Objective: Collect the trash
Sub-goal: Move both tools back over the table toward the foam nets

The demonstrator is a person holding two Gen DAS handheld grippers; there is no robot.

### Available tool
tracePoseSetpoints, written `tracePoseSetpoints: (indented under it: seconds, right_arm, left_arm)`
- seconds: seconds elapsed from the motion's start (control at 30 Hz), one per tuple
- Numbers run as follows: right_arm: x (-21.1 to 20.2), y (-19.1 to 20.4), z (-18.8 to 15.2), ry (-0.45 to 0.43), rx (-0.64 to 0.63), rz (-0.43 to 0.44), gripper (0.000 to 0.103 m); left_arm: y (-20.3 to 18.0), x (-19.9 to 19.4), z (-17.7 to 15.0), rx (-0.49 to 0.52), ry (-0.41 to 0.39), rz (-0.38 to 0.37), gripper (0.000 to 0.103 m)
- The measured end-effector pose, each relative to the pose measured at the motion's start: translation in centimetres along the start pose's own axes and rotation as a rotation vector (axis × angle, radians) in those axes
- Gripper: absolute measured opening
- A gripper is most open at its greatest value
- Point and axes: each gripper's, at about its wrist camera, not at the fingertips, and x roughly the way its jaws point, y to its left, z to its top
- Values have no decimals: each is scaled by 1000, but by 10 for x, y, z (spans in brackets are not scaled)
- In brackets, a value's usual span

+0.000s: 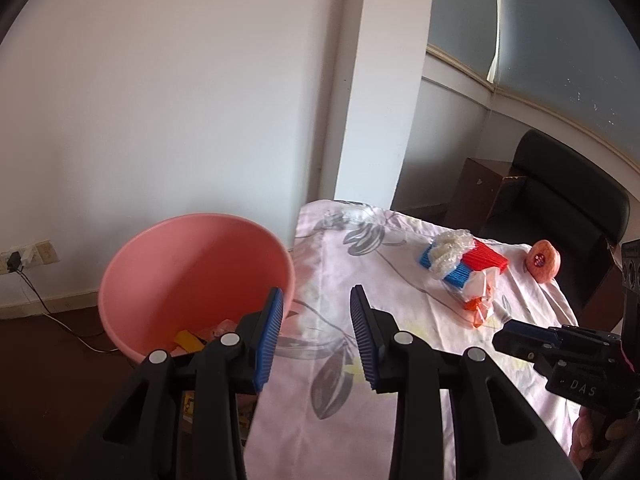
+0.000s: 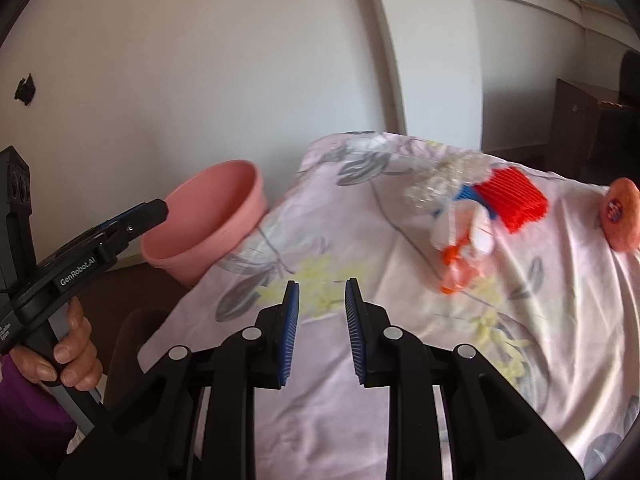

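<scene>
The right gripper (image 2: 322, 318) hangs empty with its blue pads apart above the flowered cloth (image 2: 400, 380); ahead and to its right lies the trash pile (image 2: 476, 216), a red corrugated piece, a blue one, crinkled clear plastic and a white-and-orange wrapper heaped together. The left gripper (image 1: 316, 334) is likewise spread and empty, straddling the near rim of the pink bucket (image 1: 176, 264), which stands just left of the cloth's edge with yellow and orange scraps already at its bottom. The pile is loose and light, so a pinch on one layer may drag the rest off the cloth, or snag the cloth itself; the plastic looks slippery. Beyond the pile, near the far right edge, sits a pink stickered object (image 2: 622, 214); nothing blocks the reach.
</scene>
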Motion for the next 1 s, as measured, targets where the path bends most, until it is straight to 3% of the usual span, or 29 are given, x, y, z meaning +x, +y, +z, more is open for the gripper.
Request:
tracePoseSetpoints:
  seconds: [0.47,0.77,0.87,1.0]
  right_arm:
    - [-22,-76,-18,-31,141,-118,24]
    - [-26,-108,-23,-37,207,-137,24]
    - [-25,-117,-25,-32,232,-136,24]
    - [-25,-127,-26,-29,255,-139,24]
  left_arm:
    - [-52,30,2,101,40,-83,34]
    - [-91,69,10,171,84,-158,34]
    - [-103,84,14,208,96,-185,40]
    - [-118,108,22,246,128,-229,40]
